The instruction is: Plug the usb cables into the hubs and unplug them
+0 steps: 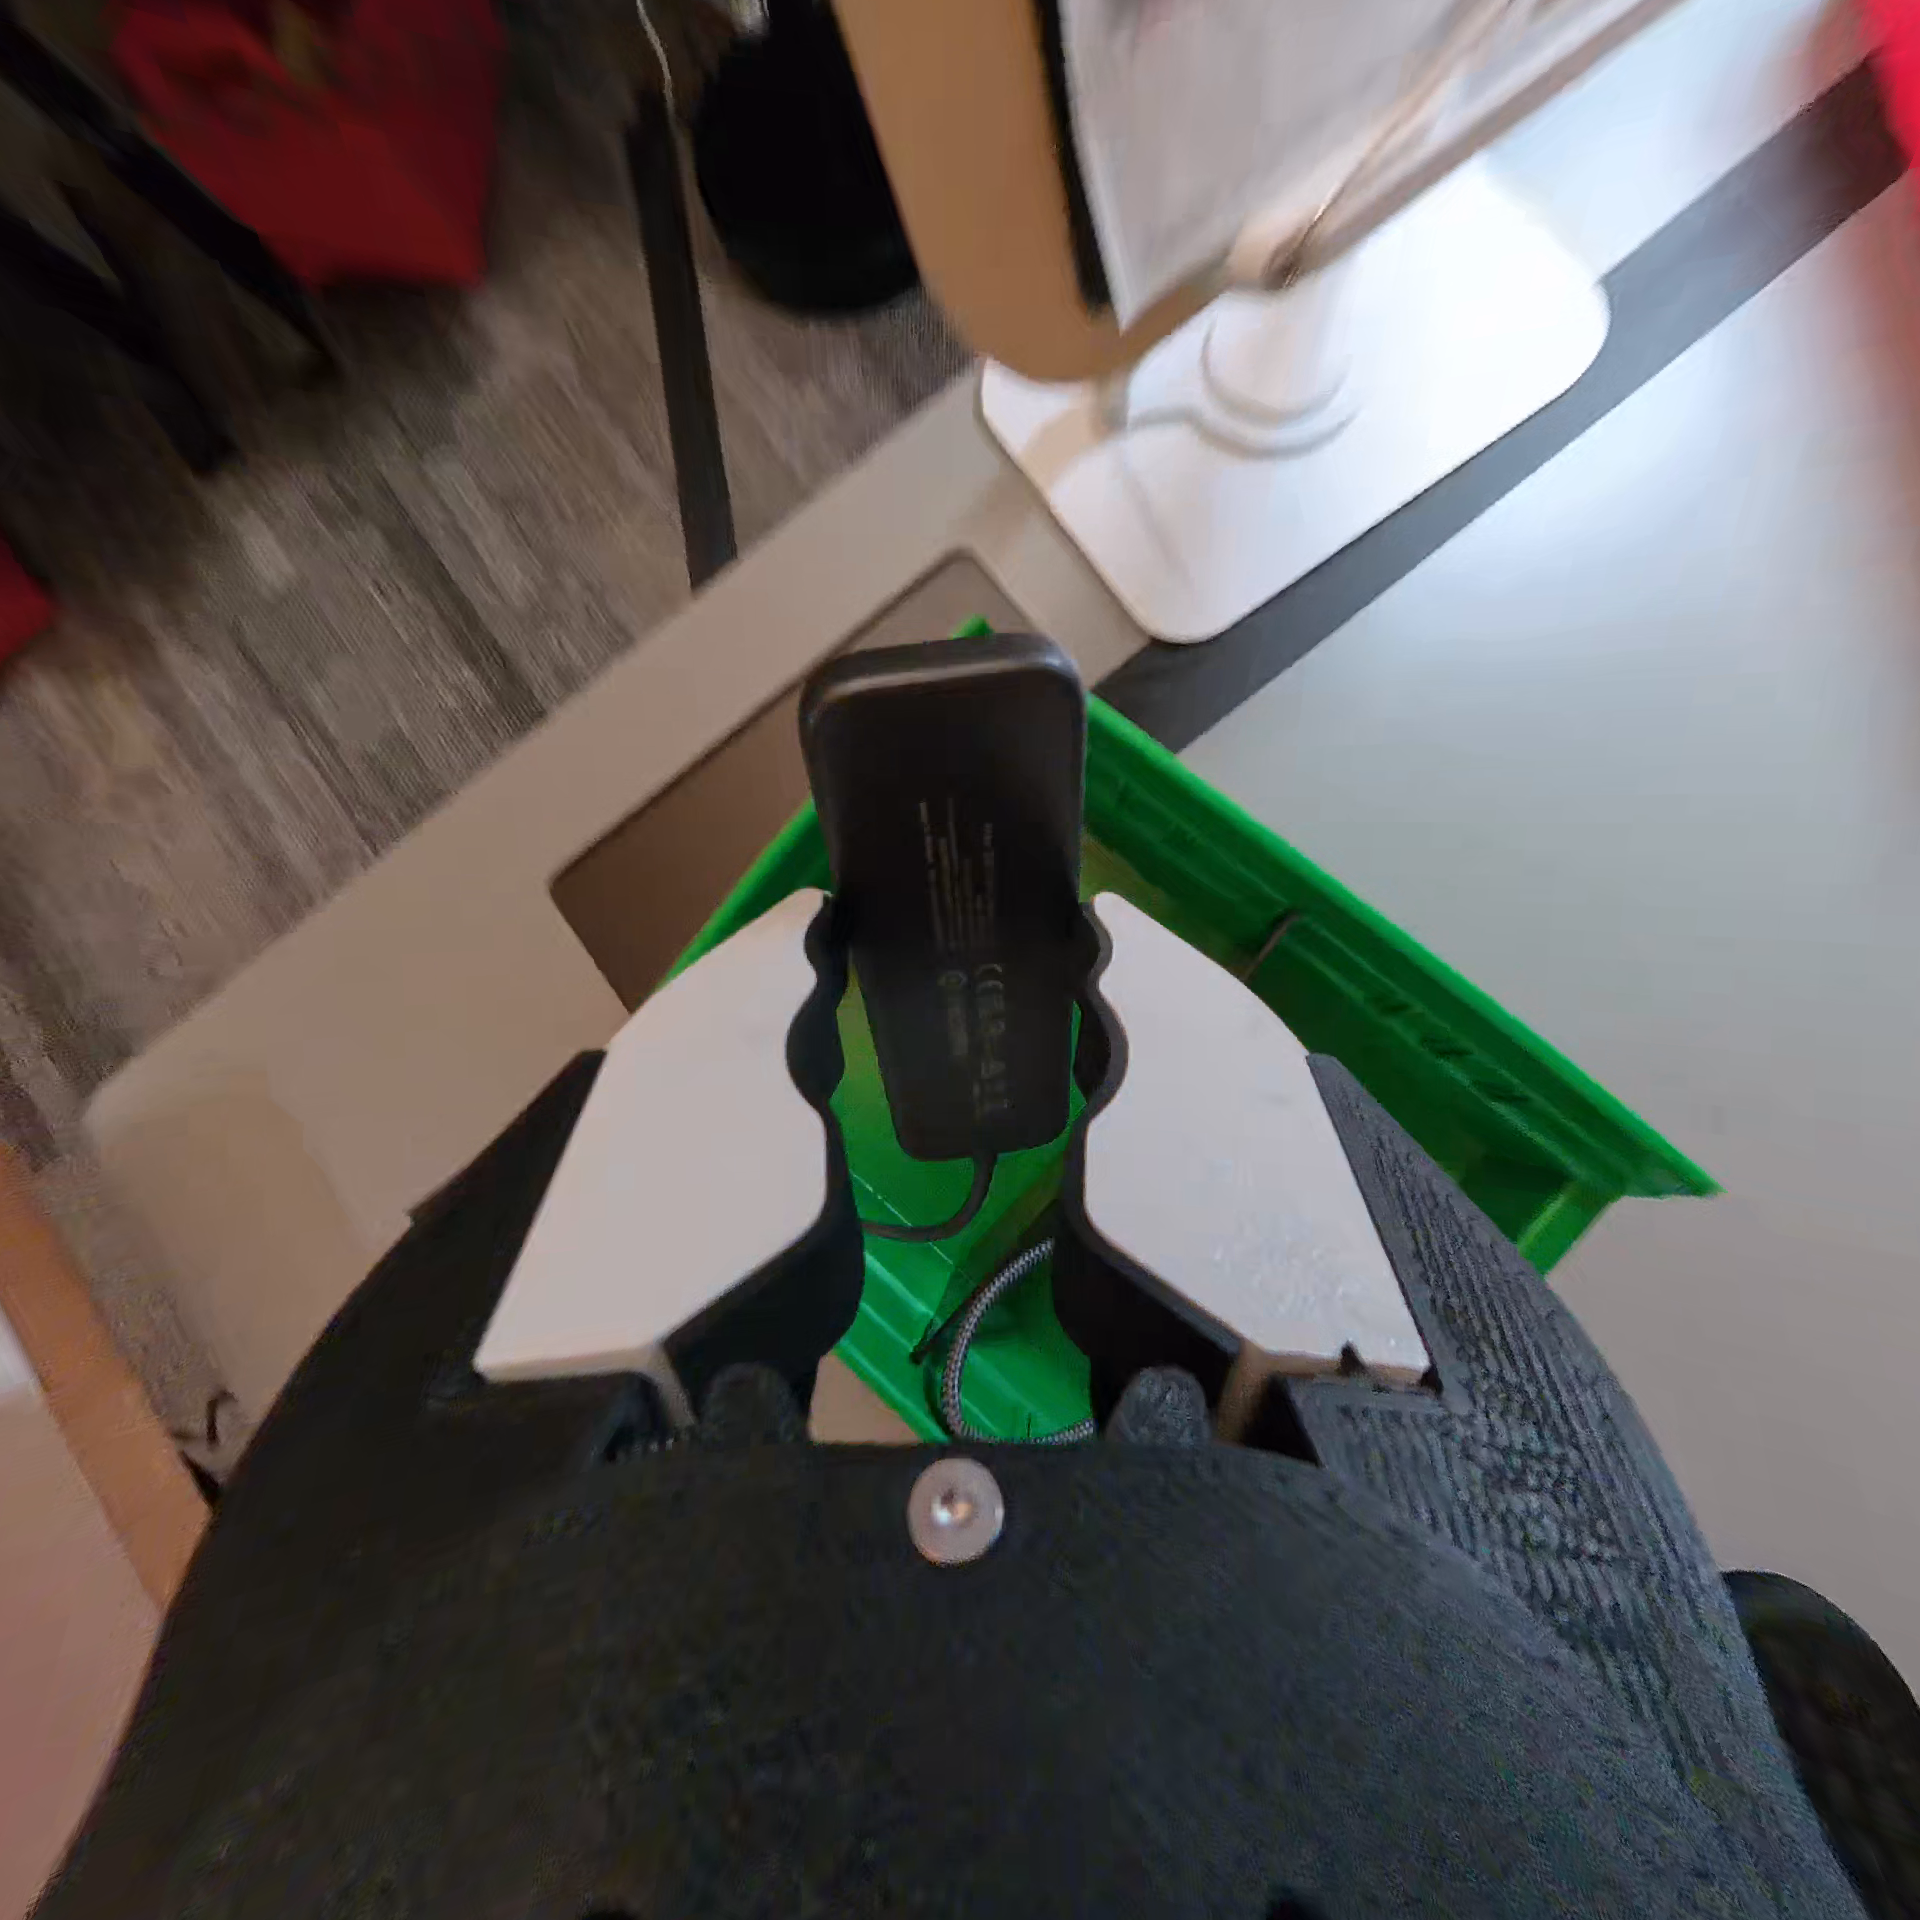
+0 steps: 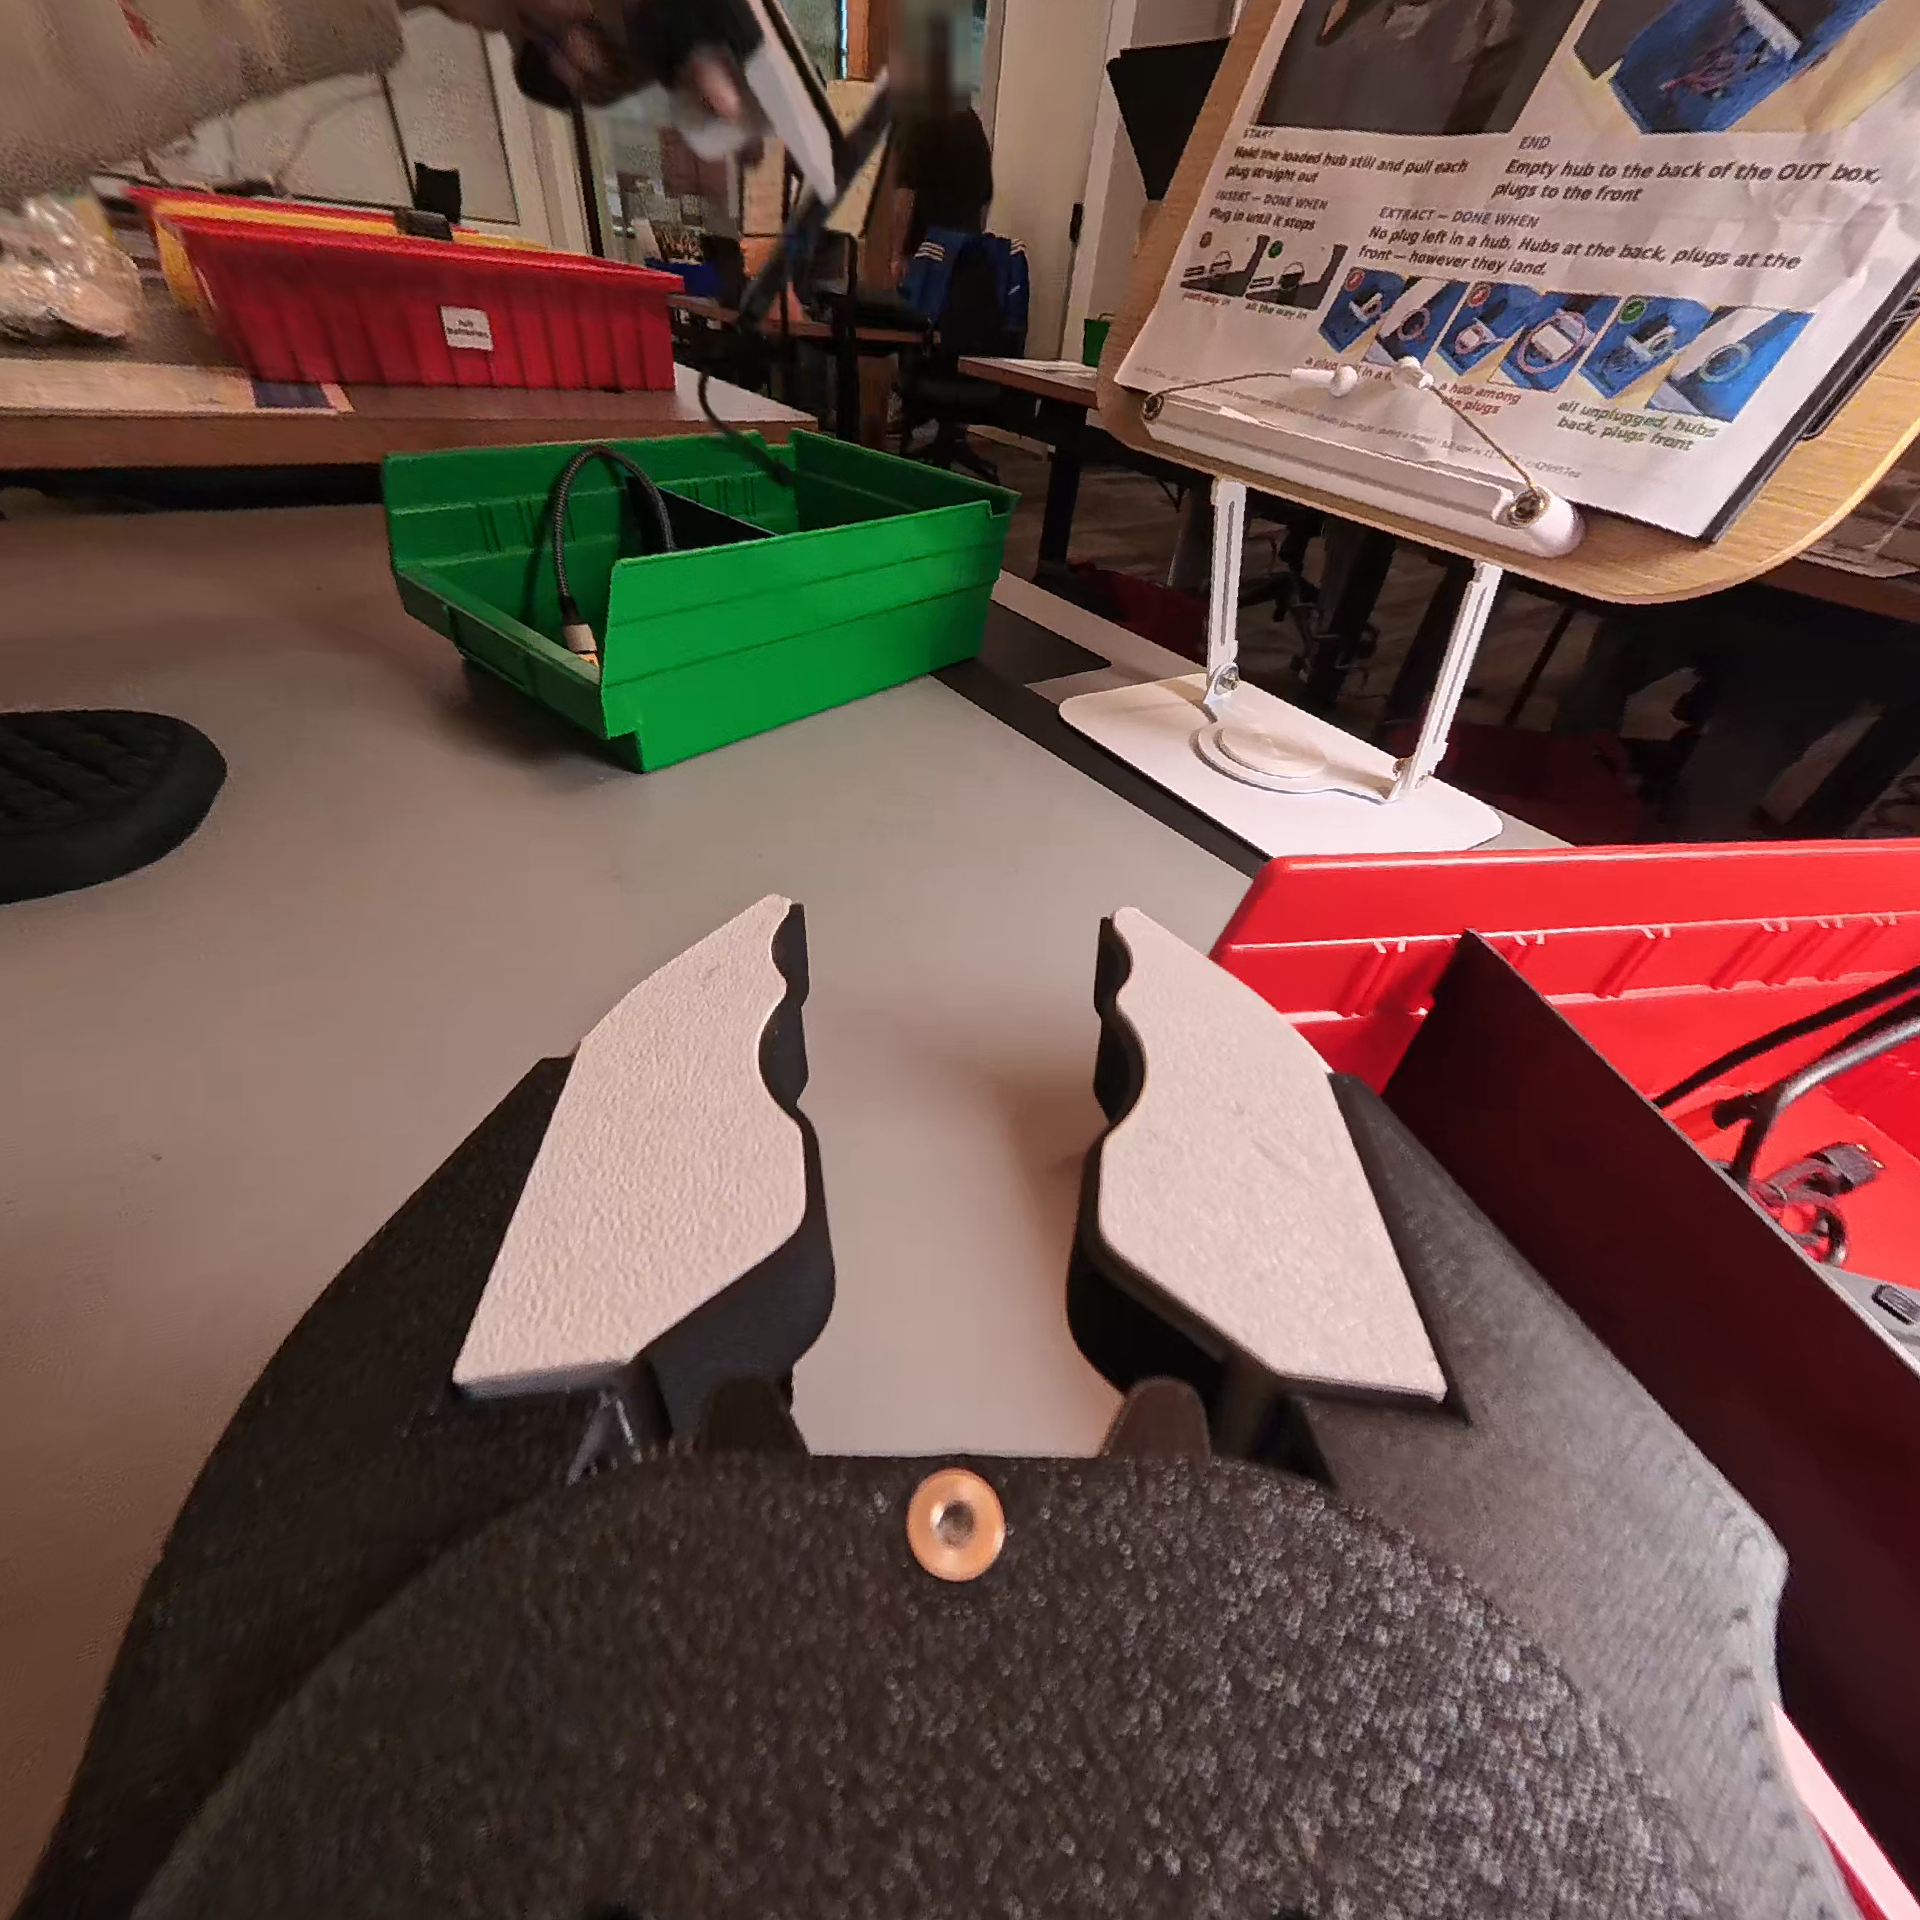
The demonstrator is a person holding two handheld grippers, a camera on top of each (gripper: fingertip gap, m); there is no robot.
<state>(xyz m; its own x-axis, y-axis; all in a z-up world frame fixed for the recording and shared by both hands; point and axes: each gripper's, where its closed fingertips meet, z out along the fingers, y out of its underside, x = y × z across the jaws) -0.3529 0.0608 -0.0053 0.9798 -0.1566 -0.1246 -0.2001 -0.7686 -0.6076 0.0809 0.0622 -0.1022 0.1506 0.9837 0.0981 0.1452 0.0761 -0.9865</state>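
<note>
Grey tabletop (image 2: 436,935) is filling the foreground of a busy workroom, with other desks and red bins standing farther back. I am holding the left gripper (image 1: 951,997) above the green bin (image 1: 1351,997), its fingers clamped on the two long sides of a black USB hub (image 1: 951,883). The hub is pointing away from me, underside up, and its thin lead (image 1: 940,1221) is trailing down into the bin beside a braided cable (image 1: 997,1288) lying on the bin floor.

I am resting the right gripper (image 2: 951,1029) low over bare table, its fingers spread apart and gripping nothing. A red bin (image 2: 1558,935) with a dark divider (image 2: 1558,1195) is sitting just to its right, holding loose dark cables (image 2: 1787,1174).

I judge the hub to be light, rigid and smooth-cased, so it could twist or slip if I loosen my squeeze; the long flat sides are the sensible hold. The cables look limp and springy, so the hard plug (image 2: 577,634) showing at the green bin's front is the place to pinch.

Open room is lying between the two bins. A white document stand (image 2: 1288,769) is crowding the far right edge, and the table edge is running close behind the green bin.
</note>
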